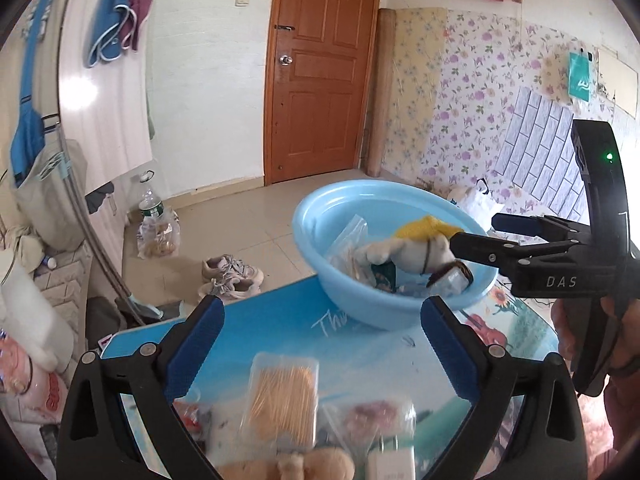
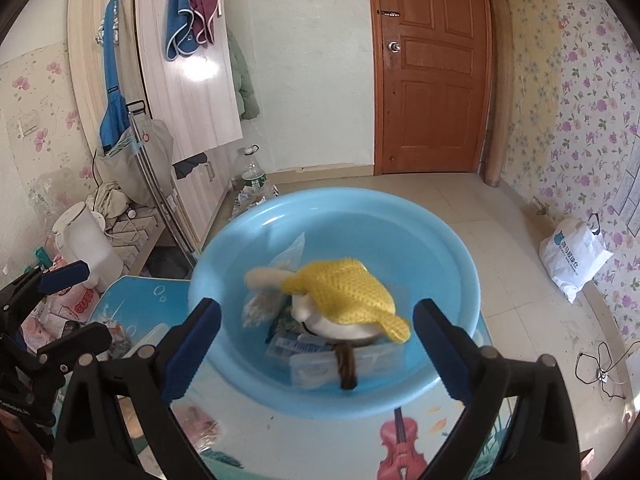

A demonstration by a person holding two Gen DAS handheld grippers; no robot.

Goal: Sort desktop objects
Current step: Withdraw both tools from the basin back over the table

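the right gripper stands with its jaws wide apart and nothing between them, hanging at the near rim of the blue basin, while the left gripper is just as wide and empty, on the near side of the basin over the things not yet sorted. inside the basin lie a soft toy with a yellow knitted hat, a few clear bags and a small clear box with a brown strap across it. on the table on the near side of the basin wait a bag of toothpicks, a pinkish packet, a white box and a tan plush toy (the last two partly cut off at the bottom edge). the risks i see: the basin sits close to the table's far edge, so a knock from either gripper could shove it off; the slick bag may slip or tear in a pinch; and with both grippers working near the basin they could collide. the low-lying items are blurred, so a grab could catch two at once.
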